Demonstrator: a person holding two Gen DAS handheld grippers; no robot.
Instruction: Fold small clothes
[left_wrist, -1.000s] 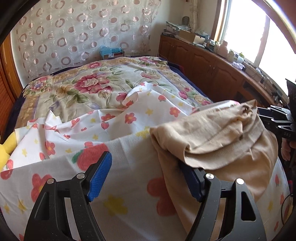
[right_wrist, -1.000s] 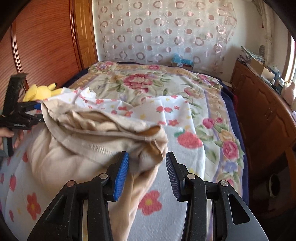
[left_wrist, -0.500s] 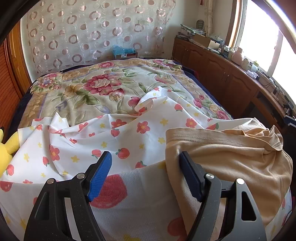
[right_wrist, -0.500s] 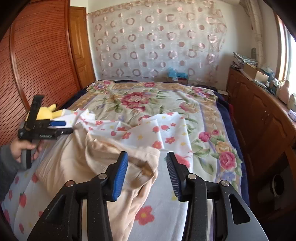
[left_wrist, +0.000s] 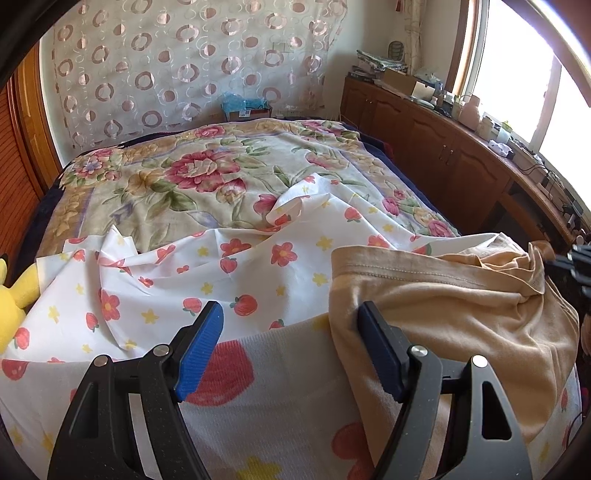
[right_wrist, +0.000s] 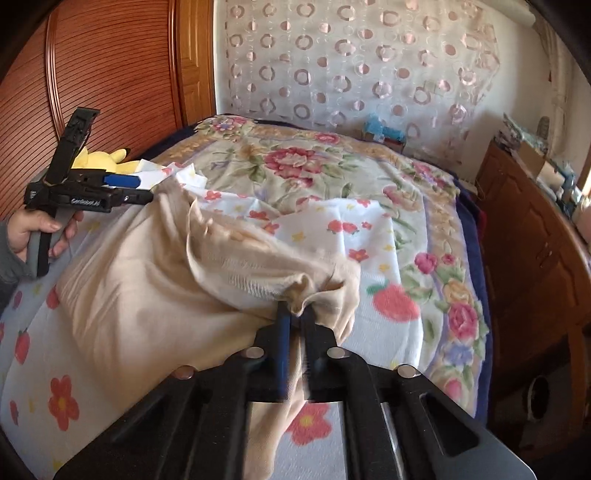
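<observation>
Left gripper (left_wrist: 288, 350) sits with jaws spread wide, holding nothing, the shirt (left_wrist: 443, 306) draped over its right-hand jaw, probably lining up a corner to pinch. The shirt sprawls on the bed (left_wrist: 221, 177), long axis running crosswise from one gripper to the other, hem facing away. Right gripper (right_wrist: 293, 321) has jaws clenched on a bunched corner, likely to pull the fabric taut.
</observation>
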